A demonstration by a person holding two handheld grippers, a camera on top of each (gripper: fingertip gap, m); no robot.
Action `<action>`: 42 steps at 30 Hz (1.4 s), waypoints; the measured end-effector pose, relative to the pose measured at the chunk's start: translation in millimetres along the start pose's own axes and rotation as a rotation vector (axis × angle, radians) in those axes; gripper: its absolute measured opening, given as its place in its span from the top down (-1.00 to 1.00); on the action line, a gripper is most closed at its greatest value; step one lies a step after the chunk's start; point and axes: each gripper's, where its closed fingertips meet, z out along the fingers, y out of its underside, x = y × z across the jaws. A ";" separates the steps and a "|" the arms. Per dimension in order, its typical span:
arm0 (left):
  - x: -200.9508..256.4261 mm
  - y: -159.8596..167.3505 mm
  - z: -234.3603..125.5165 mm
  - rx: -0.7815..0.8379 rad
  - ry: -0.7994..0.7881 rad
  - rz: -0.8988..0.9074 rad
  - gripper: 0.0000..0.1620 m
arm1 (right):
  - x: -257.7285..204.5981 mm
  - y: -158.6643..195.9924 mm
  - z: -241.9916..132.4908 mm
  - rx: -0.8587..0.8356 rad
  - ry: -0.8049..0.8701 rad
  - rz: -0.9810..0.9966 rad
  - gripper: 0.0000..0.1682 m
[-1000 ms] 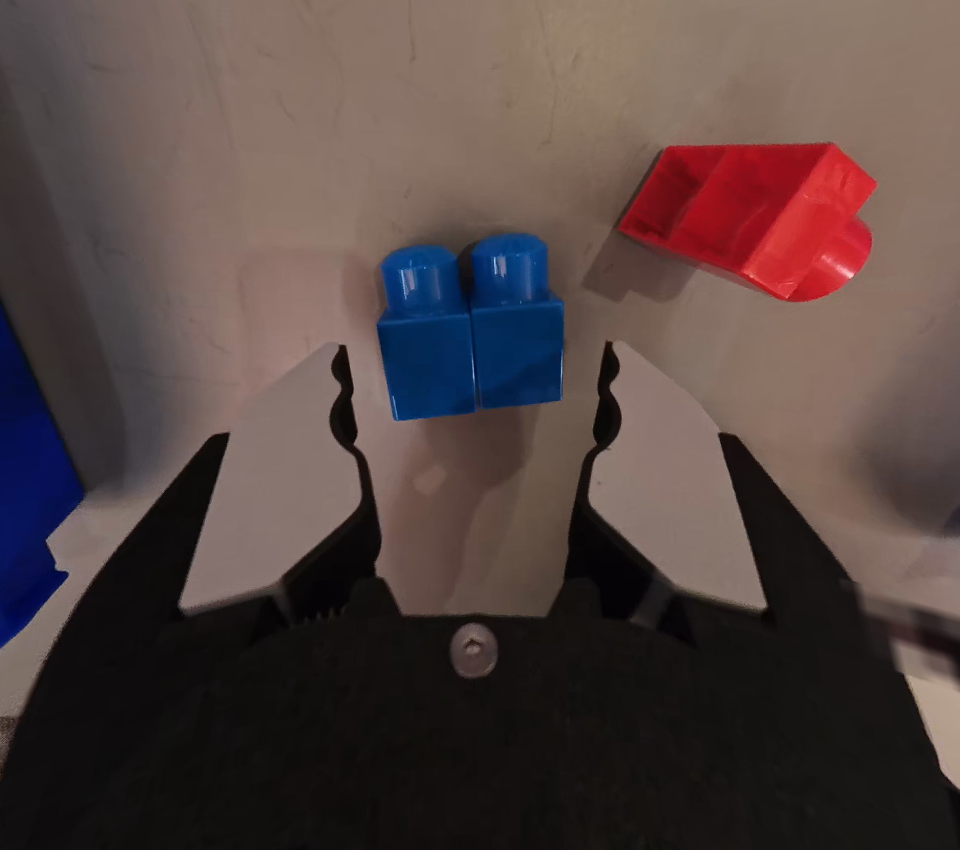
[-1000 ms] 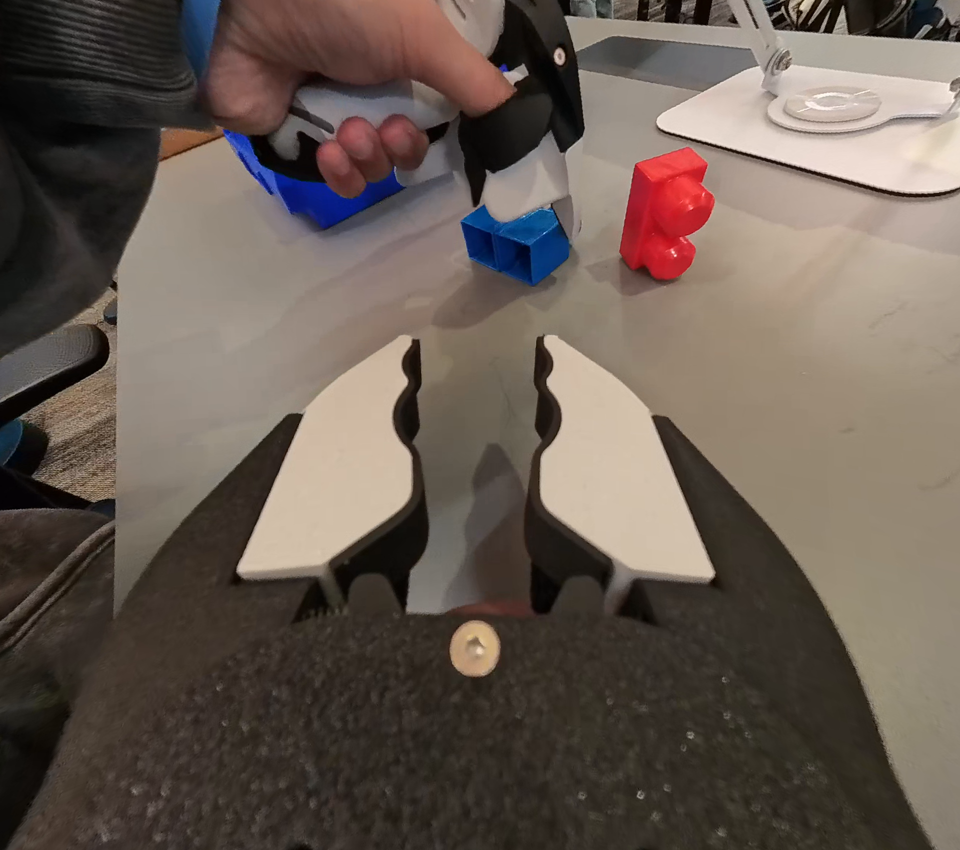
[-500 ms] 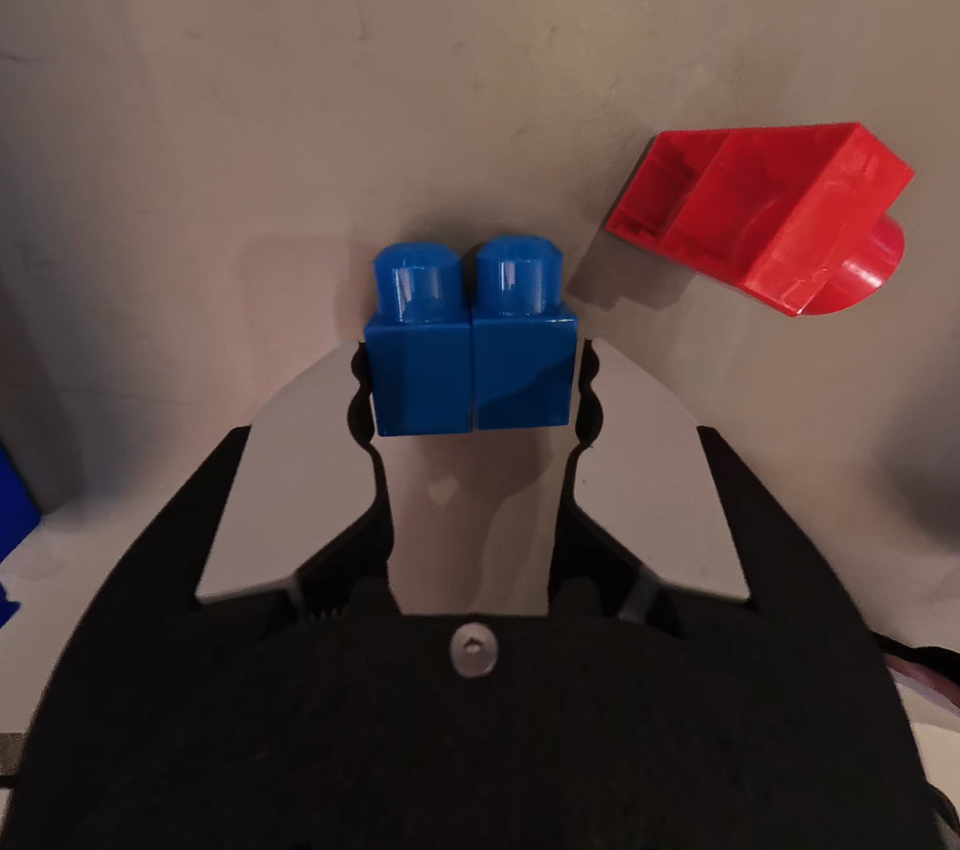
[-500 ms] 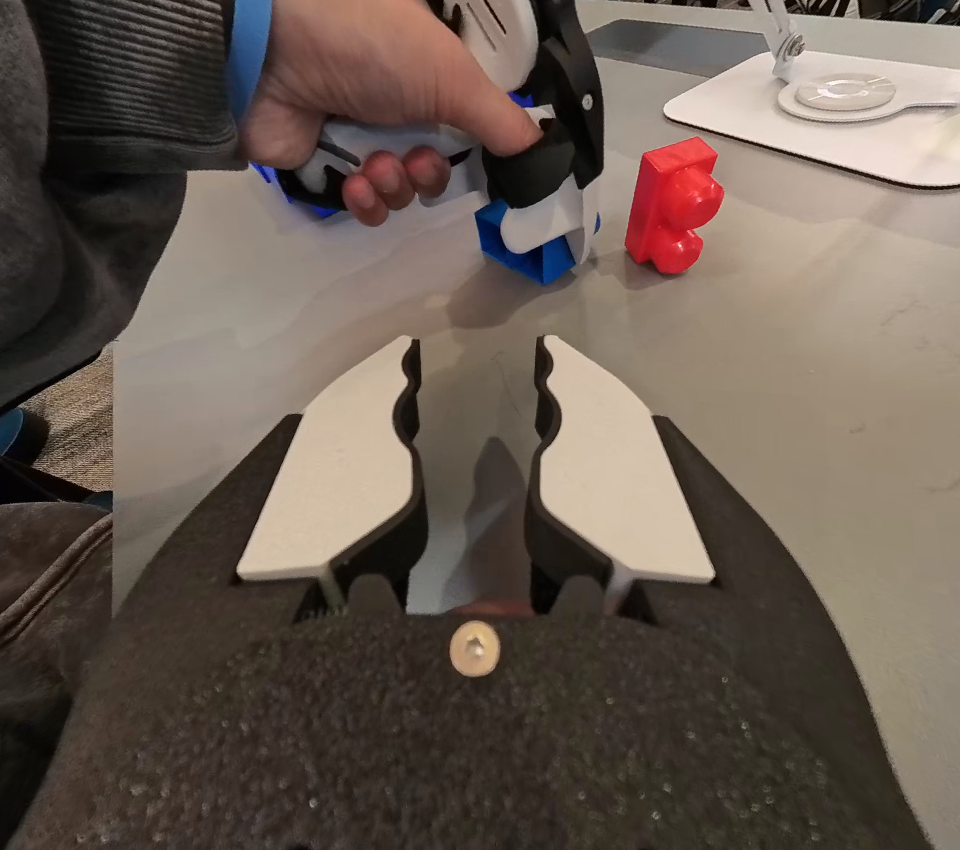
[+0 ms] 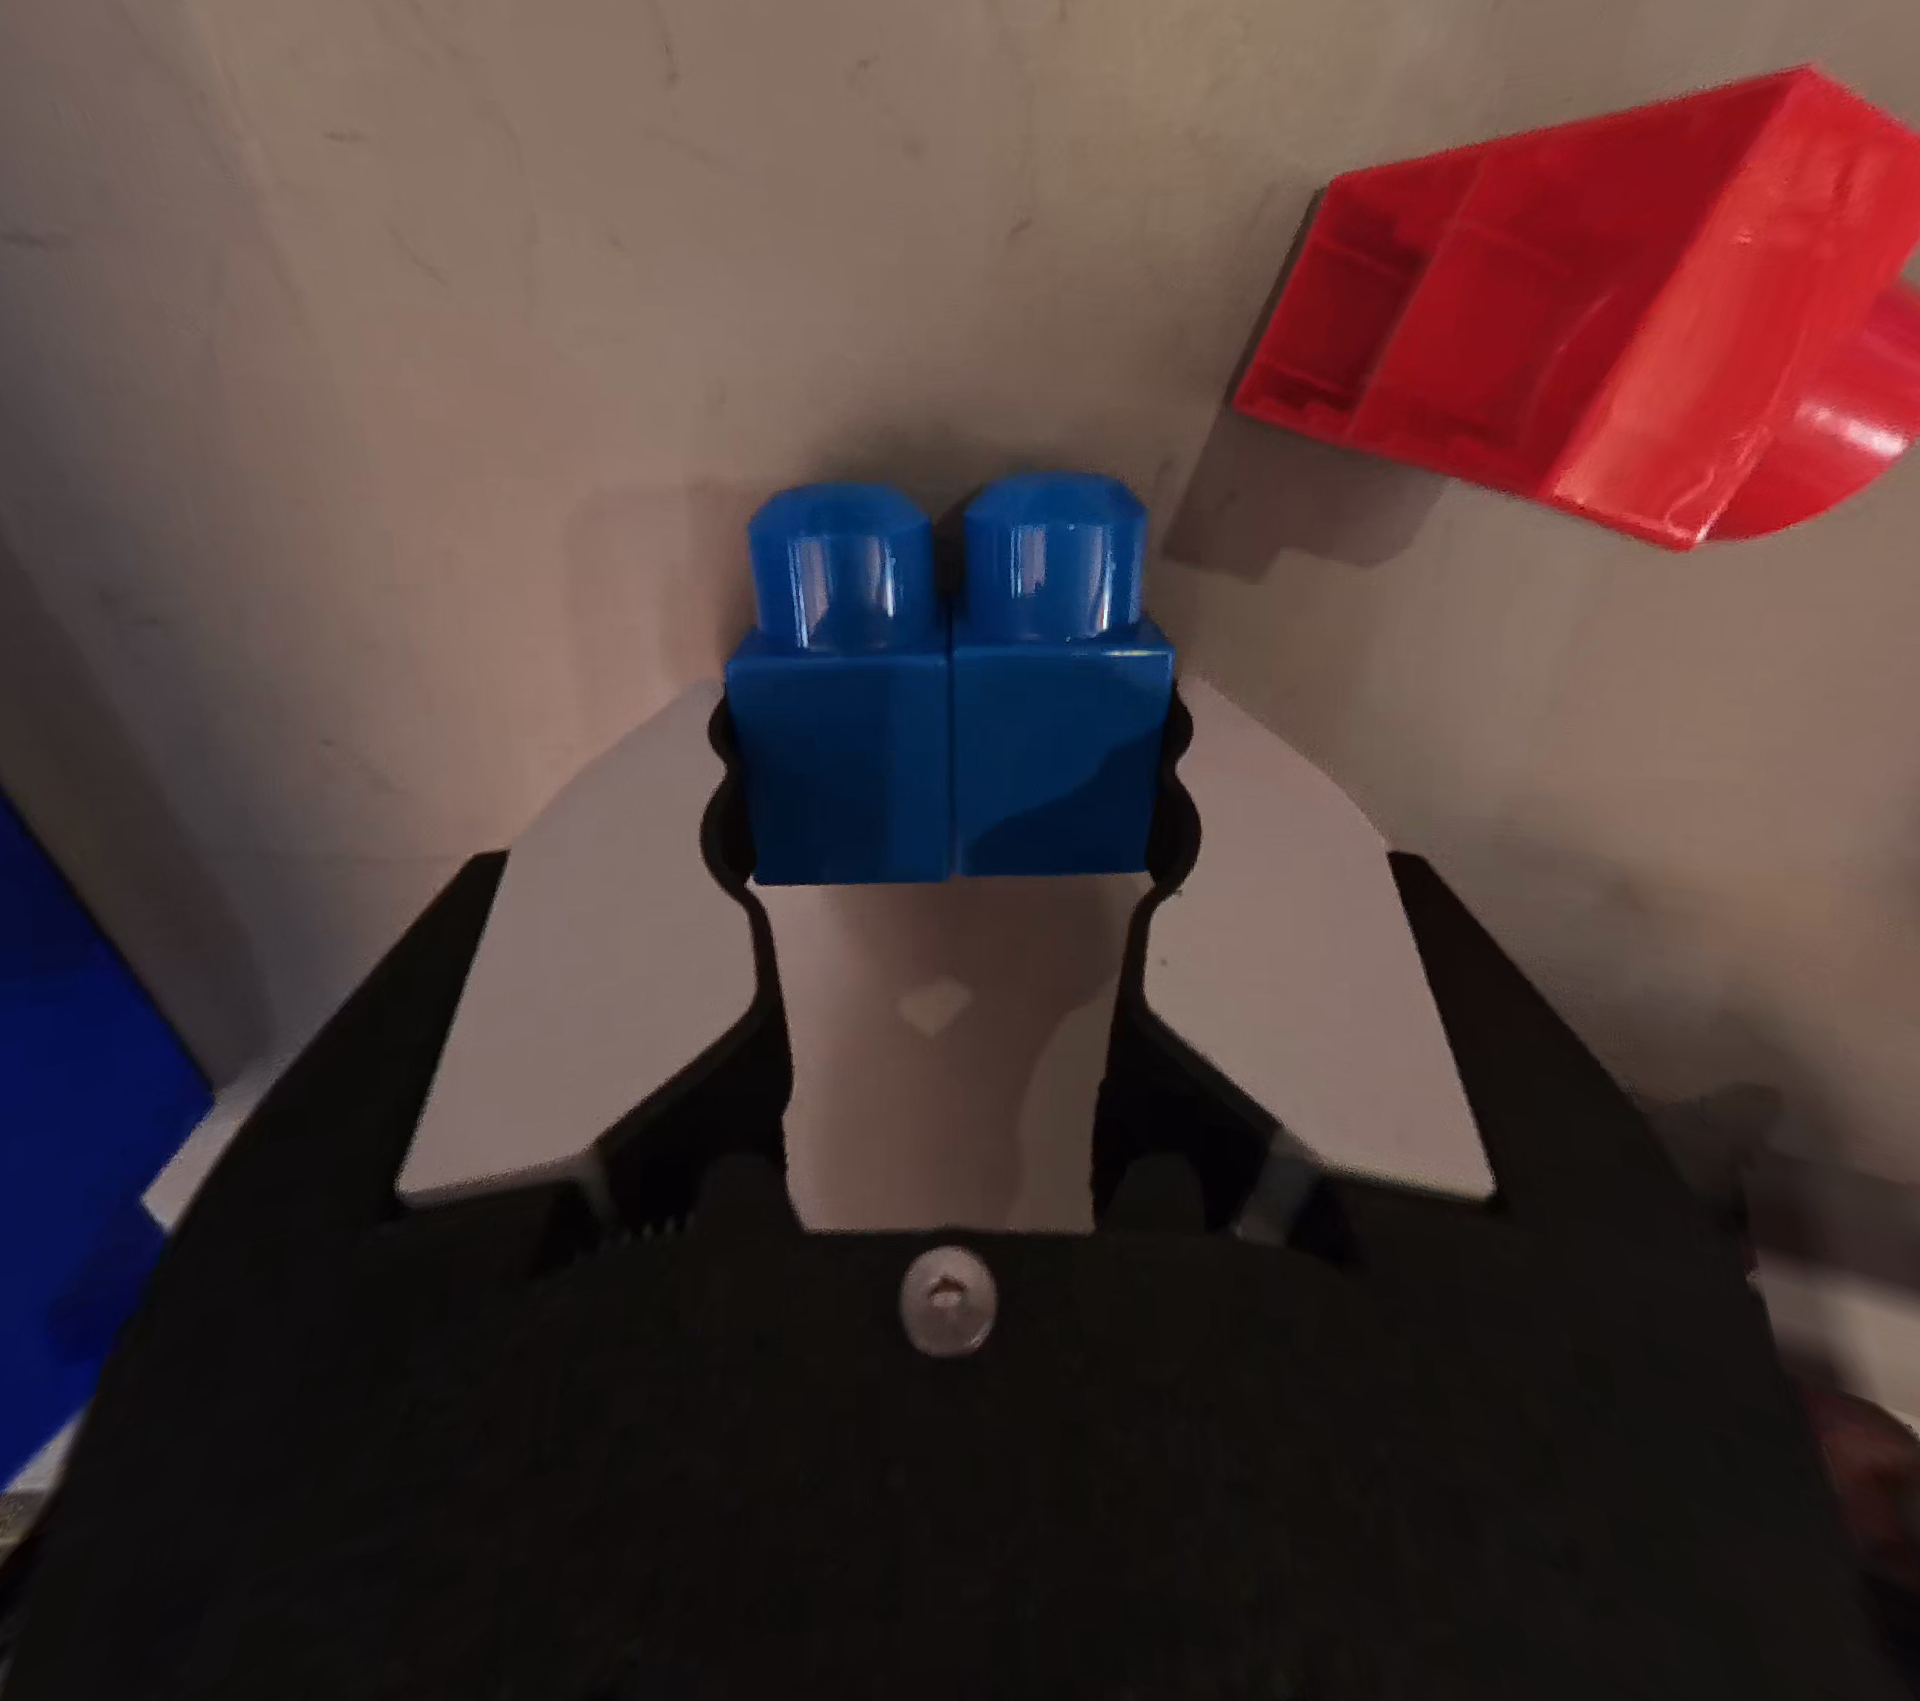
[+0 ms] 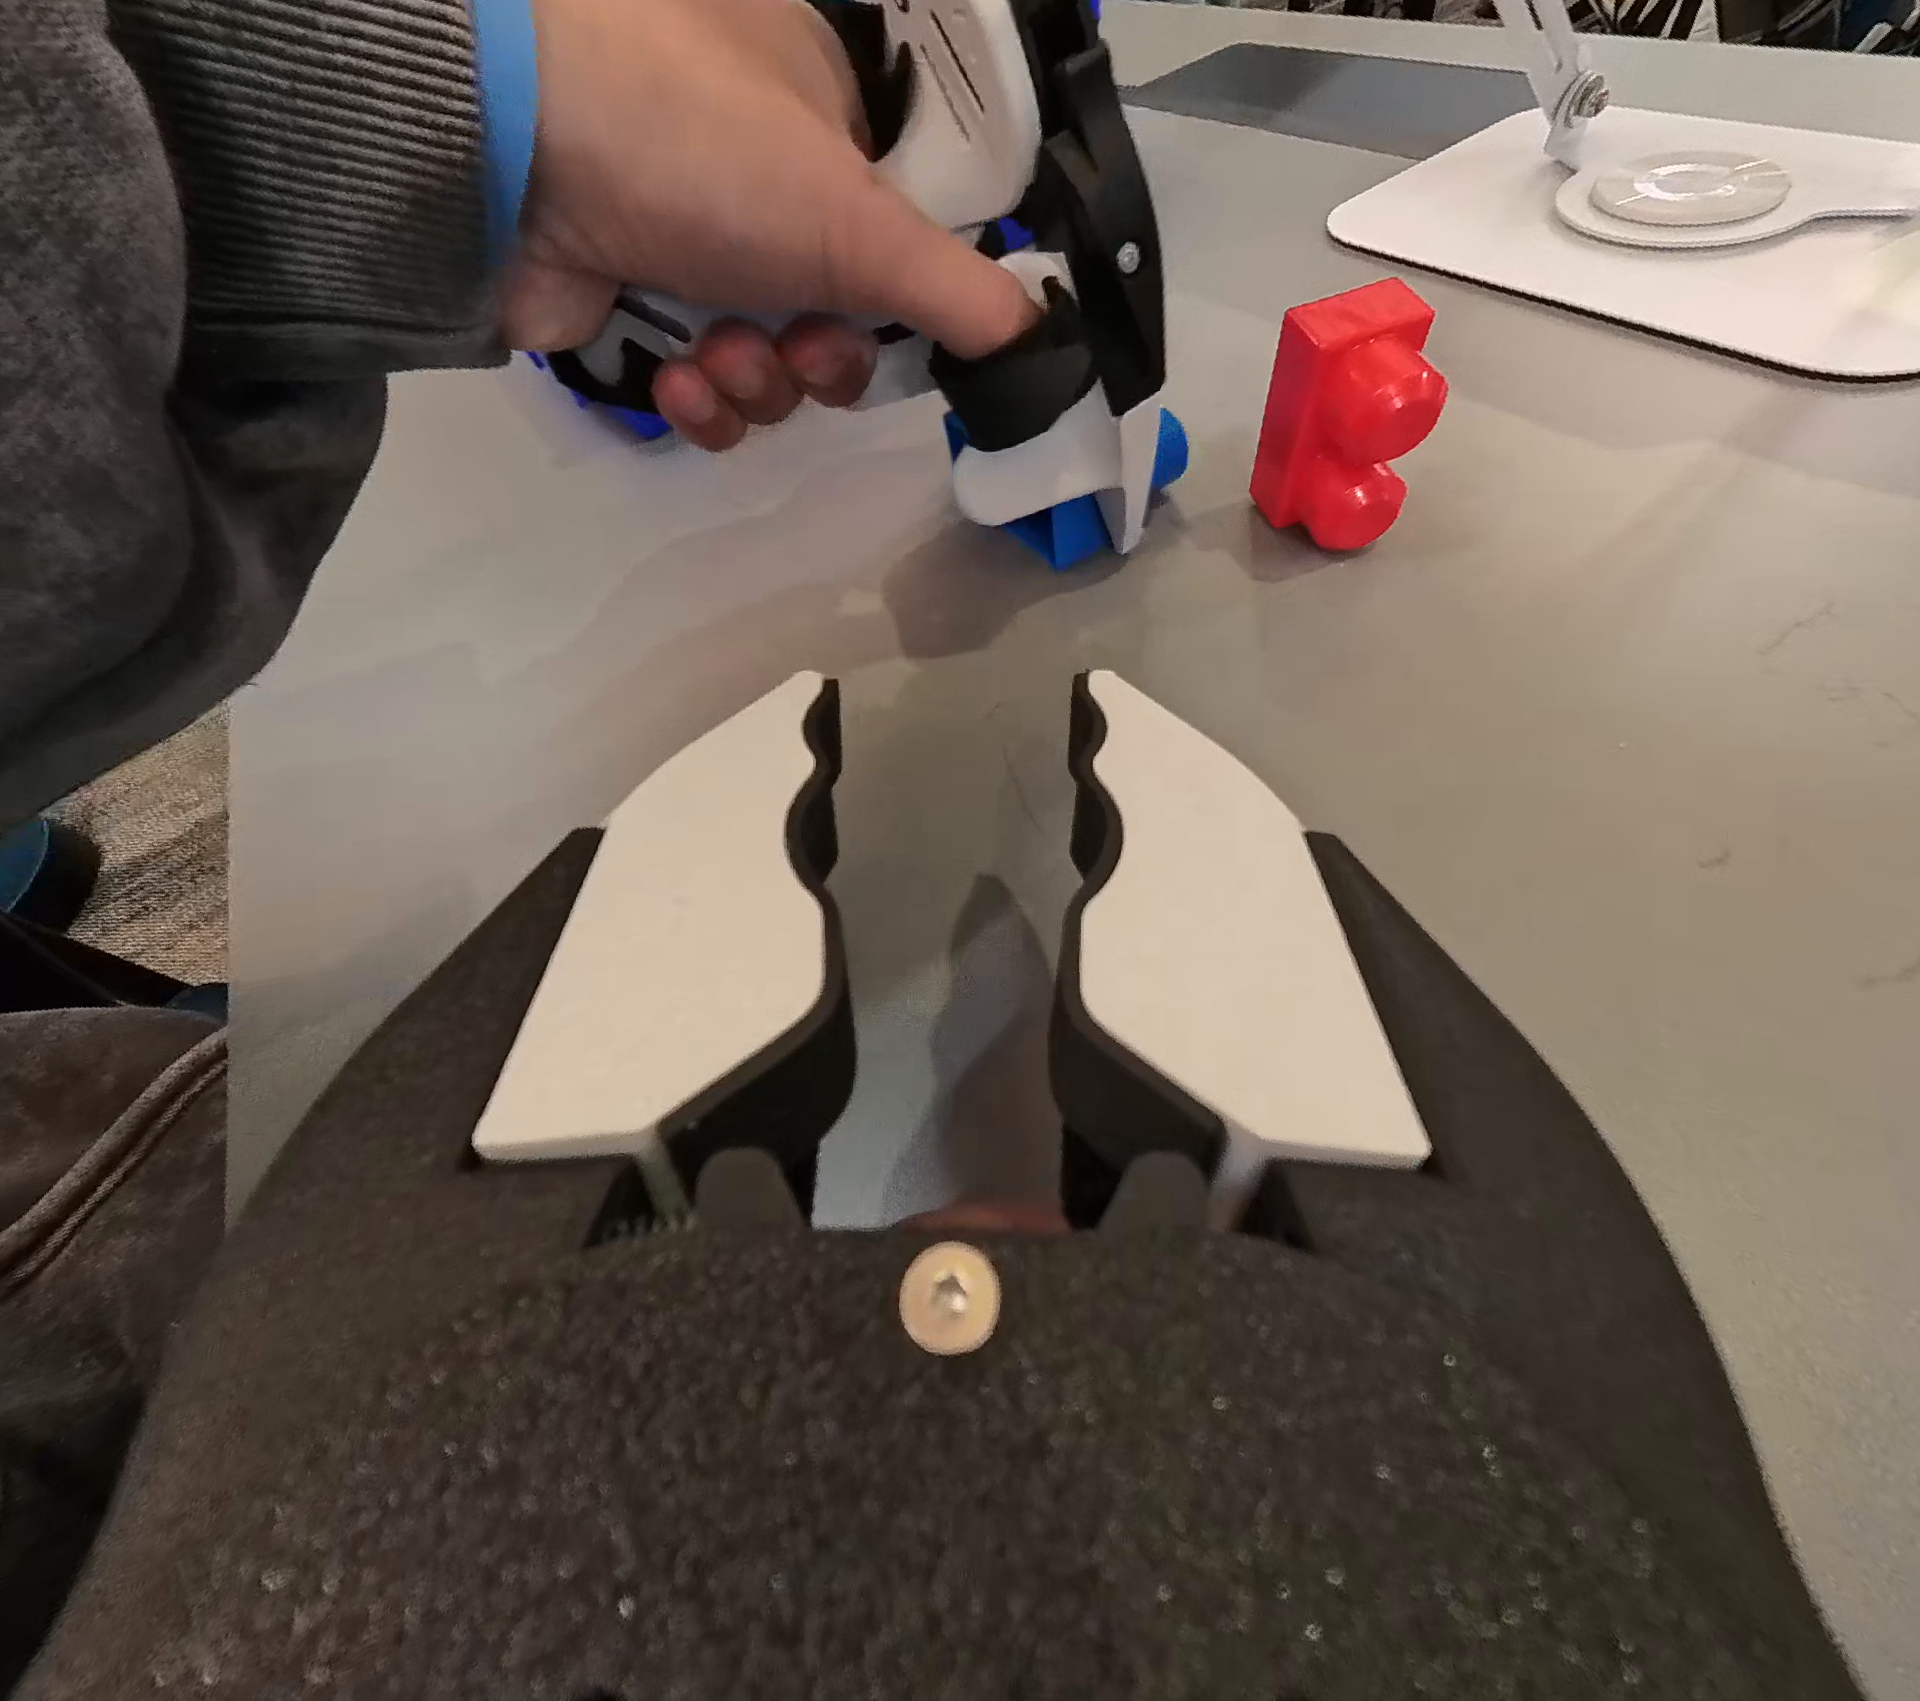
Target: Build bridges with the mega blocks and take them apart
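Two wrist-camera views of a grey tabletop (image 6: pixel 1558 768). In the left wrist view, the left gripper (image 5: pixel 951 778) points down at the table, and its two white fingers (image 5: pixel 613 924) press against the short sides of a blue two-stud block (image 5: pixel 951 768), pinching it. The block lies on its side on the table with its two round studs pointing away from the camera. Up and to the right, apart from the blue block, a red two-stud block (image 5: pixel 1579 342) also lies on its side — its hollow underside faces the camera and part of it runs off the right edge. A blue bin (image 5: pixel 73 1080) shows at the lower left edge. In the right wrist view, the right gripper (image 6: pixel 951 706) hovers low over the near part of the table with its fingers spread a moderate way apart and nothing between them. Farther off in this view a person's left hand (image 6: pixel 707 197), in a grey sleeve (image 6: pixel 229 176) with a blue wristband (image 6: pixel 504 82), holds the left gripper, whose tips reach down around the blue block. The red block stands just to the right of it, studs facing the camera. A white stand base (image 6: pixel 1662 238) rests at the far right of the table — well apart from the blocks.
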 end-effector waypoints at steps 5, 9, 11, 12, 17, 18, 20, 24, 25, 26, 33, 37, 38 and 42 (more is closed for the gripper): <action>-9.3 -0.9 -11.3 0.080 0.026 0.163 0.09 | 0.6 -1.2 -1.3 0.012 0.001 0.004 0.50; -16.9 -4.3 -39.9 0.267 0.089 0.295 0.09 | 1.4 -2.3 -2.2 0.020 0.003 0.009 0.50; -25.8 -2.0 -54.4 0.387 0.070 0.379 0.09 | 2.1 -2.7 -2.5 0.024 0.005 0.012 0.50; -27.0 1.6 -60.7 0.446 0.080 0.418 0.09 | 2.5 -2.9 -2.6 0.026 0.006 0.014 0.50; -21.9 23.5 -86.1 0.779 0.103 0.587 0.09 | 4.5 -5.8 -4.7 0.047 0.022 0.010 0.49; -19.3 29.4 -86.3 0.812 0.123 0.600 0.09 | 4.9 -6.5 -4.8 0.051 0.027 0.006 0.48; -16.2 38.5 -86.6 0.869 0.187 0.595 0.09 | 5.4 -7.9 -4.4 0.056 0.030 0.002 0.46; -14.9 48.6 -87.2 0.927 0.339 0.572 0.09 | 4.1 -15.1 -5.1 0.052 0.012 0.039 0.40; -15.0 50.8 -87.9 0.933 0.371 0.574 0.09 | 2.2 -21.3 -6.1 0.036 0.000 0.033 0.38; -16.1 52.4 -89.7 0.945 0.395 0.567 0.09 | 2.1 -29.4 -8.1 0.007 0.000 0.014 0.37; -16.8 66.3 -103.6 0.970 0.424 0.638 0.09 | 57.4 -66.4 13.6 -0.362 0.180 -0.321 0.31; -15.2 72.3 -118.5 0.999 0.485 0.648 0.09 | 86.3 -55.5 56.5 -0.290 0.170 -0.242 0.38; -16.7 73.1 -120.5 1.007 0.489 0.649 0.09 | 94.7 -49.2 63.5 -0.287 0.181 -0.244 0.39; -18.8 79.0 -123.2 1.009 0.535 0.653 0.09 | 117.8 -20.9 87.0 -0.365 0.201 -0.230 0.34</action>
